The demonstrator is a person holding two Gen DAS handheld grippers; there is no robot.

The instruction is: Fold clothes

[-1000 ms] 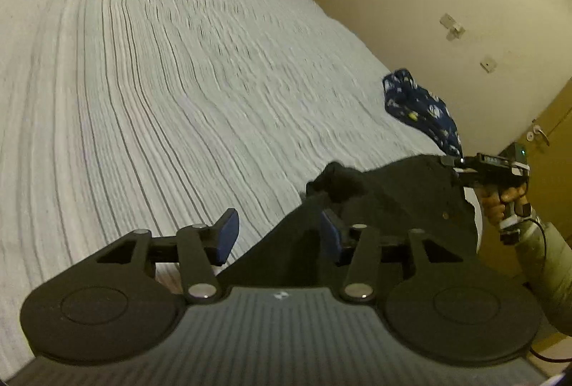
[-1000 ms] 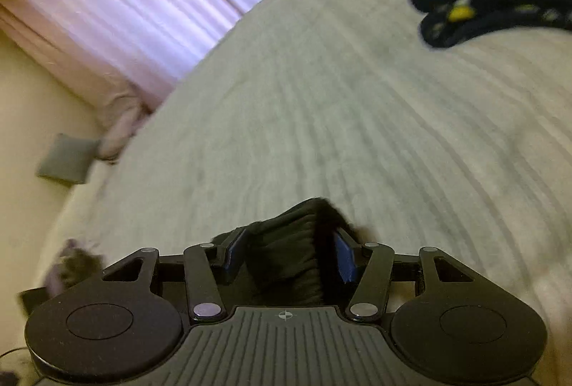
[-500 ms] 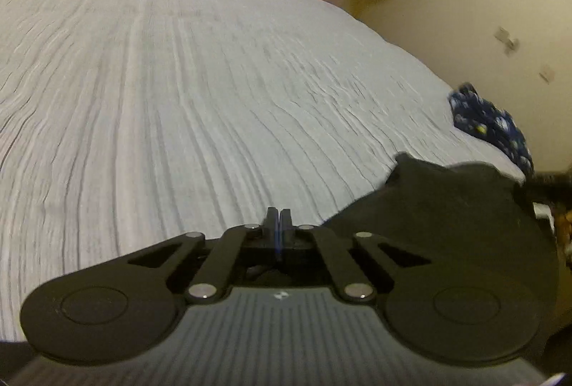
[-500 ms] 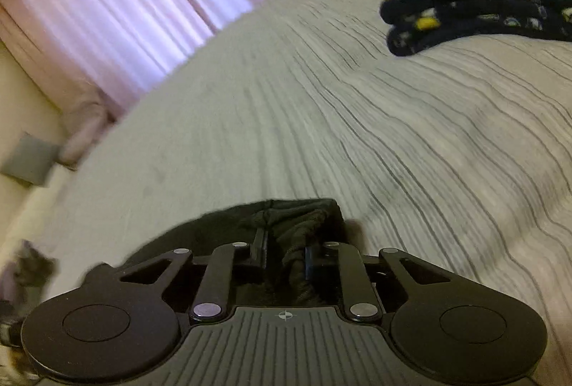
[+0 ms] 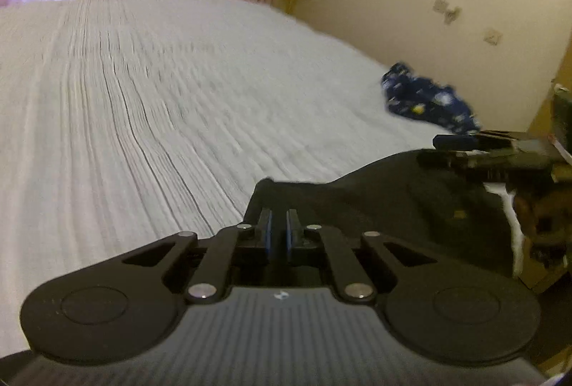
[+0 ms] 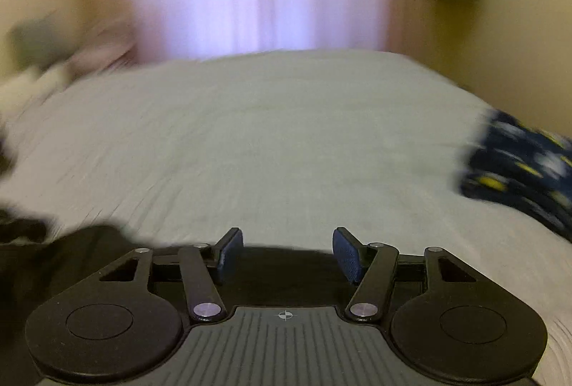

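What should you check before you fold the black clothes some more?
1. Left gripper pinching the black garment: cannot tell; the jaws are nearly closed at its edge, any cloth between them is hidden.
2. Right gripper free: ok, open with the garment below it.
3. Garment lying flat: cannot tell, mostly hidden.
4. Bed has bare room ahead: ok.
5. Patterned blue clothes out of the way: ok, off at the bed's right side.
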